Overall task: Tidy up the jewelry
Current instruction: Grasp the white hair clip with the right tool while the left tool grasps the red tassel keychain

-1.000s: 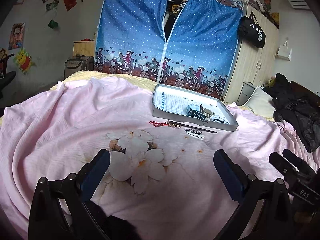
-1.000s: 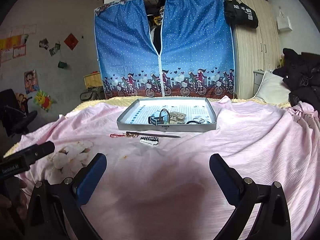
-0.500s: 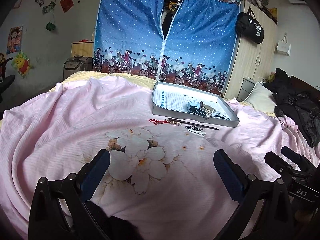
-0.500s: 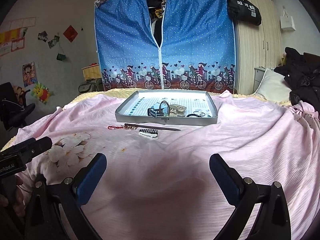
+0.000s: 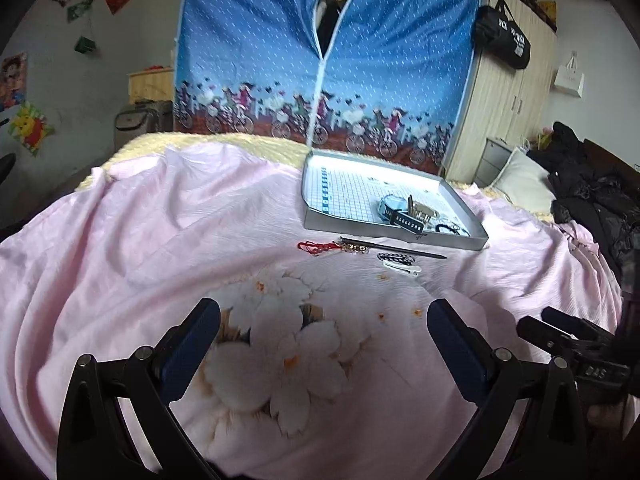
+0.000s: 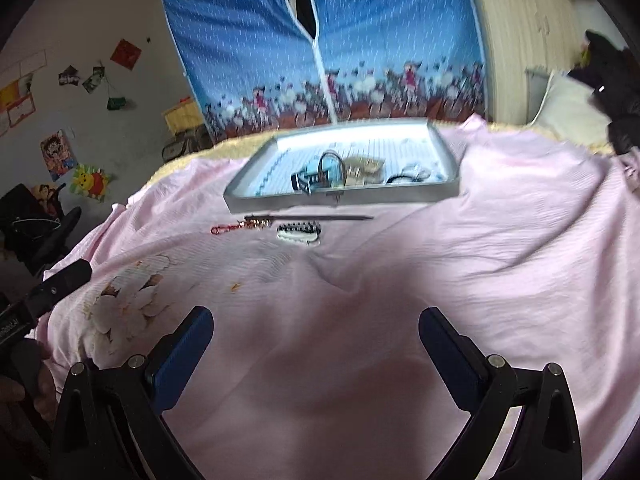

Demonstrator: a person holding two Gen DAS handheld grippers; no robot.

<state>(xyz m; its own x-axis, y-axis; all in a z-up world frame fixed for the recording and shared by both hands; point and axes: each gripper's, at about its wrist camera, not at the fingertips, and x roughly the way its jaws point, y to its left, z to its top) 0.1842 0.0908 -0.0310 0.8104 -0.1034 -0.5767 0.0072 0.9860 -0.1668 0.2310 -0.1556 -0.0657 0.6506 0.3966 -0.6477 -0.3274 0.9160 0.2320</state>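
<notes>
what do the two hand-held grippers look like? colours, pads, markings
Both match: black angular frames with silver screw heads, and dark blue flat pads on the fingers. Left hand-held gripper; right hand-held gripper. Seen from the left wrist view, the right unit's black body carries white lettering, only partly readable. No cables visible.

Both wrist cams low over bedsheet (image 5: pixel 168 216), facing tray (image 5: pixel 316 224) (image 6: pixel 444 194) ahead; right cam nearer
</notes>
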